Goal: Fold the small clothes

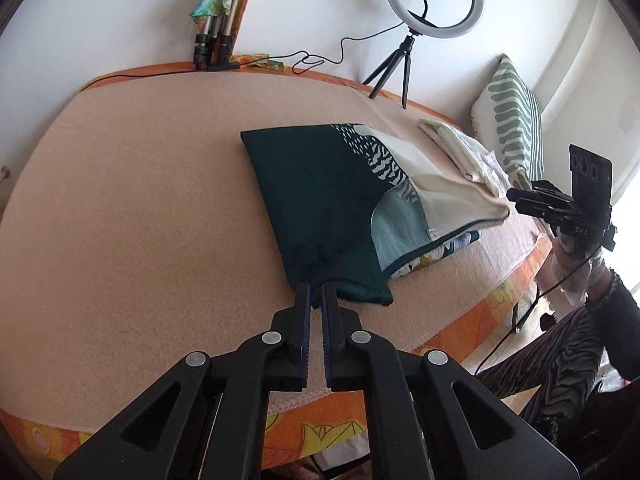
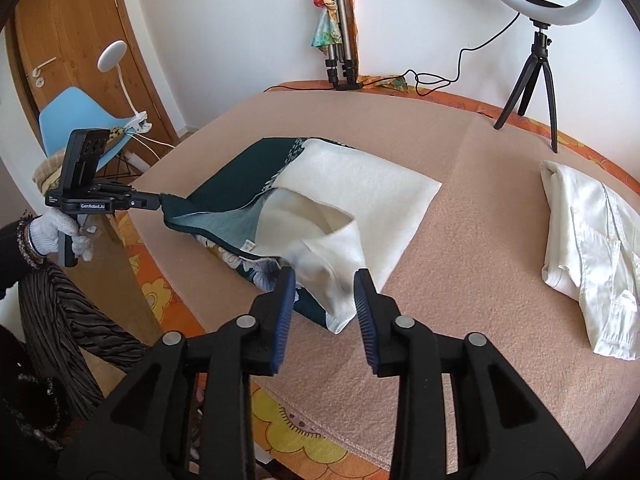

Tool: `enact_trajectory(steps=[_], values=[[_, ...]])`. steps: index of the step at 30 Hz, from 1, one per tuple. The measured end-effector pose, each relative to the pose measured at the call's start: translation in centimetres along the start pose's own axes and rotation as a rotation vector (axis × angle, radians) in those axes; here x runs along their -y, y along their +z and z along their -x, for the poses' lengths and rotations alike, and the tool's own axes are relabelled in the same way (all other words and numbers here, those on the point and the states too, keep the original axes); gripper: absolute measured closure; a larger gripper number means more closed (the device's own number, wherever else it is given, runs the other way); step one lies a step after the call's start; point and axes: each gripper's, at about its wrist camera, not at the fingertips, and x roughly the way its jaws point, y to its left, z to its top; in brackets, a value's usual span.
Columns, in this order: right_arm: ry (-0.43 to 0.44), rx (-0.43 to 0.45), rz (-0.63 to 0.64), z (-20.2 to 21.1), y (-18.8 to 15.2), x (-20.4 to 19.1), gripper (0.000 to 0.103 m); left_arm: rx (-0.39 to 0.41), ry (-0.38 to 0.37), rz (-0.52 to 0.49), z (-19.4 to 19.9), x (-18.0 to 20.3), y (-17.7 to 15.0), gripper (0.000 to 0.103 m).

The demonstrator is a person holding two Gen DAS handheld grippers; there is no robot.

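While the left tongs (image 1: 316, 294) pinch the patterned cloth's (image 1: 320, 196) dark corner to anchor it, the right tongs (image 2: 325, 294) gape wide around its cream corner, ready to grip

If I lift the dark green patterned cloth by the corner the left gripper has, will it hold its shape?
Probably not. The patterned cloth sags and creases between the left gripper and the bed, so it looks floppy. Its cream corner droops between the open right gripper, suggesting thin, light fabric.
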Motion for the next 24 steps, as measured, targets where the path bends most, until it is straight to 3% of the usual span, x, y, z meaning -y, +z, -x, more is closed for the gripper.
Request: enact_trajectory(steps=[4, 7, 13, 16, 21, 24], values=[[0.041, 0.061, -0.059, 1.2, 0.5, 0.2, 0.063, 0.063, 0.012, 0.002, 0.9, 0.5, 1.5, 0.099], [-0.017, 0.056, -0.092, 0.0, 1.1, 0.3, 0.063, 0.074, 0.013, -0.003, 0.0, 1.2, 2.7, 0.099], [-0.075, -0.009, -0.098, -4.5, 2.5, -0.4, 0.063, 0.007, -0.003, -0.054, -4.2, 3.3, 3.9, 0.098], [-0.061, -0.037, -0.086, -6.5, 3.2, -0.9, 0.063, -0.048, -0.012, -0.044, -6.2, 3.0, 3.6, 0.098], [-0.054, -0.111, -0.036, -9.3, 3.0, -1.9, 0.063, -0.129, 0.058, -0.076, -7.4, 2.1, 2.0, 0.098], [-0.07, -0.175, -0.009, -10.8, 1.8, -2.1, 0.063, -0.116, 0.07, -0.066, -6.5, 1.1, 1.1, 0.098]])
